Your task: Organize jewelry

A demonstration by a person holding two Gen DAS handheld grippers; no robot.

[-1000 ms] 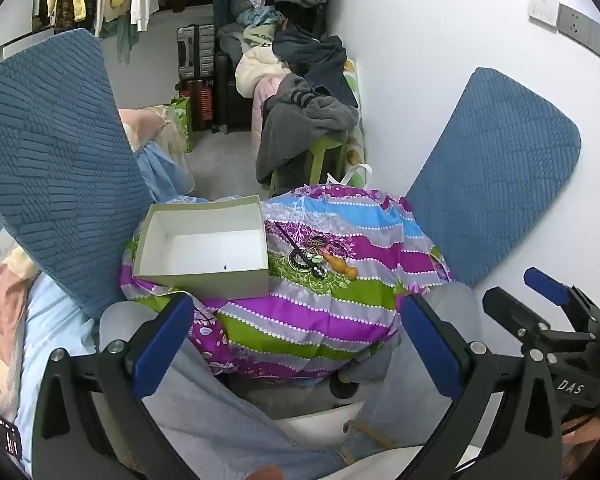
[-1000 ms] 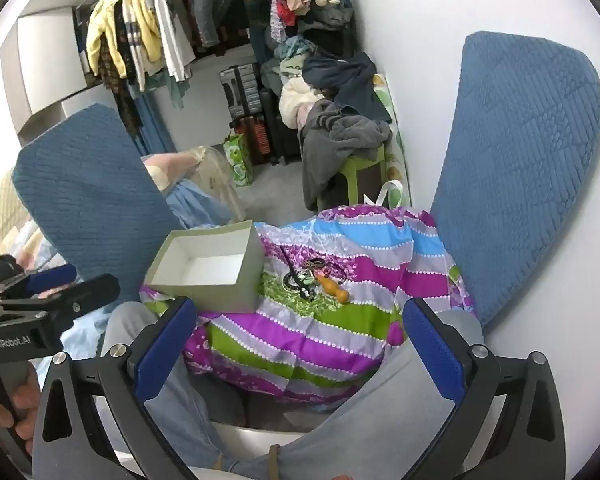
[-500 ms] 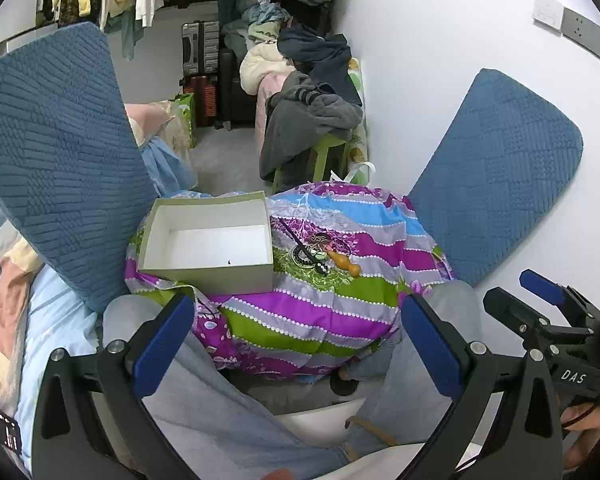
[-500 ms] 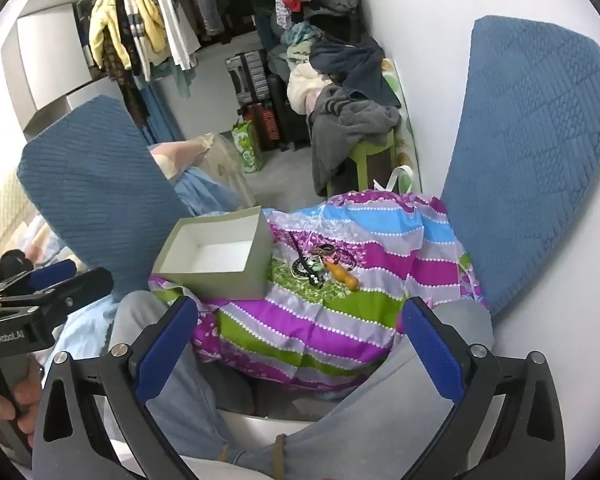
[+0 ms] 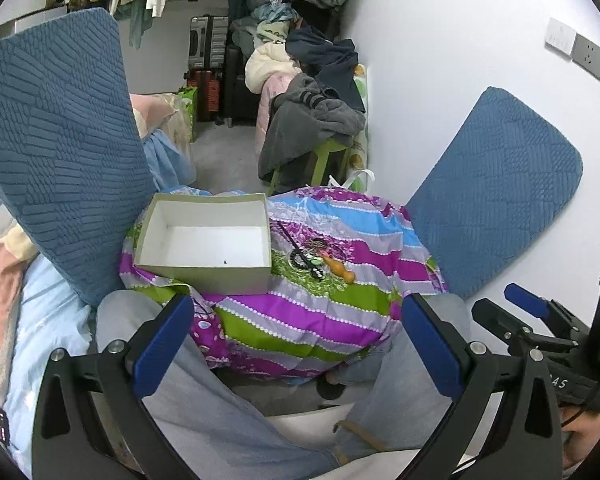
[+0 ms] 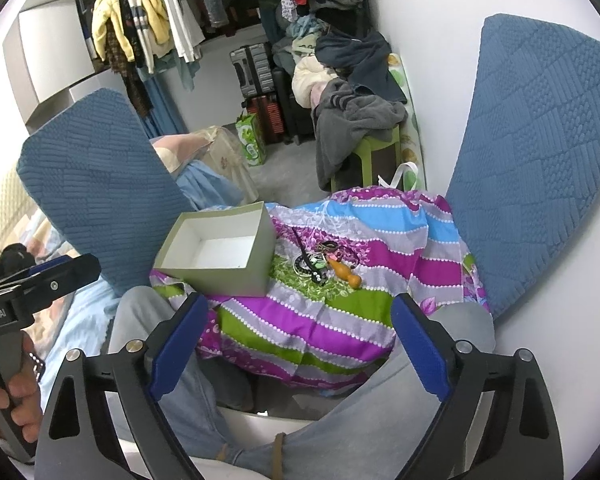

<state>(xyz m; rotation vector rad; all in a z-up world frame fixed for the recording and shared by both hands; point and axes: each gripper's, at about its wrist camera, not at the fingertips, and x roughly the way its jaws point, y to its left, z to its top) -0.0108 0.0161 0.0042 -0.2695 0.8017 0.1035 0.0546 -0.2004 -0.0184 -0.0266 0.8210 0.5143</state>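
An open grey-green box (image 5: 204, 248) with a white inside sits on a striped purple, green and blue cloth (image 5: 332, 312); it also shows in the right wrist view (image 6: 220, 256). A small pile of jewelry (image 5: 320, 262) with dark cords, rings and an orange gourd pendant lies on the cloth just right of the box, and shows in the right wrist view (image 6: 326, 266). My left gripper (image 5: 296, 344) is open and empty, well short of the cloth. My right gripper (image 6: 296, 344) is open and empty too.
Two blue quilted cushions (image 5: 60, 140) (image 5: 496, 216) stand on either side of the cloth. The person's grey trouser legs (image 5: 204, 408) lie below it. A green stool piled with clothes (image 5: 316, 128), suitcases (image 5: 208, 52) and a clothes rack stand behind.
Both wrist views have shifted slightly; the box, cloth and jewelry sit a little lower in frame. Both grippers stay open and empty. Nothing on the cloth has moved.
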